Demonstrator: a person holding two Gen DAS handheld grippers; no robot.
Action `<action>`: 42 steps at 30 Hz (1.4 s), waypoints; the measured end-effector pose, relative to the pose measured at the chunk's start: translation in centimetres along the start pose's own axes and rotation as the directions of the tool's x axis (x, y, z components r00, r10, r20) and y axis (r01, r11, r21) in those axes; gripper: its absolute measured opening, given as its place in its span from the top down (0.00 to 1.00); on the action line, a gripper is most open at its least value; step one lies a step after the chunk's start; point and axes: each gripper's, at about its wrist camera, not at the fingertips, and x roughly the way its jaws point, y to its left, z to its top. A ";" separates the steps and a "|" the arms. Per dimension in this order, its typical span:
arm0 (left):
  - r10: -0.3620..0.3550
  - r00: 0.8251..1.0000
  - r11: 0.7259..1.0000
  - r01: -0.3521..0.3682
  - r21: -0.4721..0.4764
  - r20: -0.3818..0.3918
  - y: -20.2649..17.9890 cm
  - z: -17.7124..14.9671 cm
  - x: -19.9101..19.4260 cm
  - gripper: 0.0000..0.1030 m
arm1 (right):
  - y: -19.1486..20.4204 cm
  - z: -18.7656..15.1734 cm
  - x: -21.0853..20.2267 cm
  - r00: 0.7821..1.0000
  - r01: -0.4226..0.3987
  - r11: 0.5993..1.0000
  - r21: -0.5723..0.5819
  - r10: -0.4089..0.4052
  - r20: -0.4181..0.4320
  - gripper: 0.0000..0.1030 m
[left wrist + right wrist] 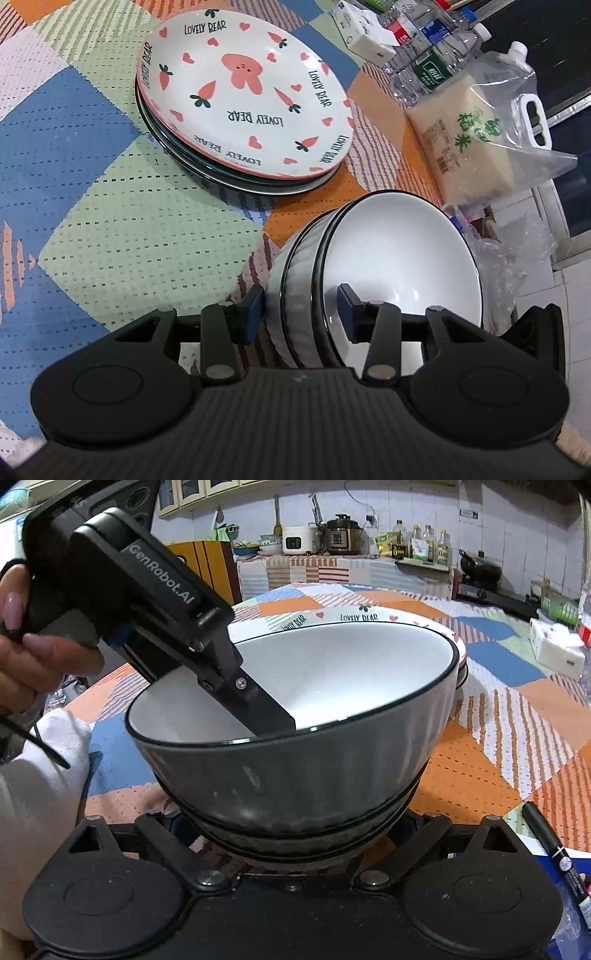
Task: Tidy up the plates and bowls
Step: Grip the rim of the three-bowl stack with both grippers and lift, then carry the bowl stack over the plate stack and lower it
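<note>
A stack of plates (243,107), topped by a white "Lovely Bear" plate with a pink bunny, sits on the patchwork tablecloth (92,192). Several nested grey bowls (388,266) with black rims and white insides stand in front of it. My left gripper (301,314) is open, its fingers straddling the bowls' rims, one finger inside the top bowl. In the right wrist view the bowl stack (295,768) fills the middle, with the left gripper body (155,602) reaching into it. My right gripper (295,834) sits low behind the bowls; its fingertips are hidden, spread wide beside the lowest bowl.
A bag of rice (476,140), water bottles (424,48) and a white box (362,33) lie at the table's far right edge. A black marker (554,853) lies near my right gripper. A kitchen counter with appliances (332,535) stands beyond the table.
</note>
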 end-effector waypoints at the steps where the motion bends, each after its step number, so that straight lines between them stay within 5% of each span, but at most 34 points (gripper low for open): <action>1: -0.002 1.000 1.000 0.002 0.000 0.002 -0.1 0.0 -0.3 0.60 | 0.1 0.0 -0.3 1.000 0.004 1.000 -0.008 -0.004 0.006 0.04; 23: 0.040 0.995 0.990 -0.052 0.133 0.090 -3.9 8.5 -9.9 0.60 | 0.6 9.2 -2.7 0.987 0.035 0.997 -0.069 -0.024 0.157 0.04; 42: 0.038 0.990 0.994 -0.051 0.100 0.135 -1.1 17.0 -5.6 0.59 | -2.5 12.3 0.9 0.995 0.054 0.994 -0.091 -0.046 0.085 0.04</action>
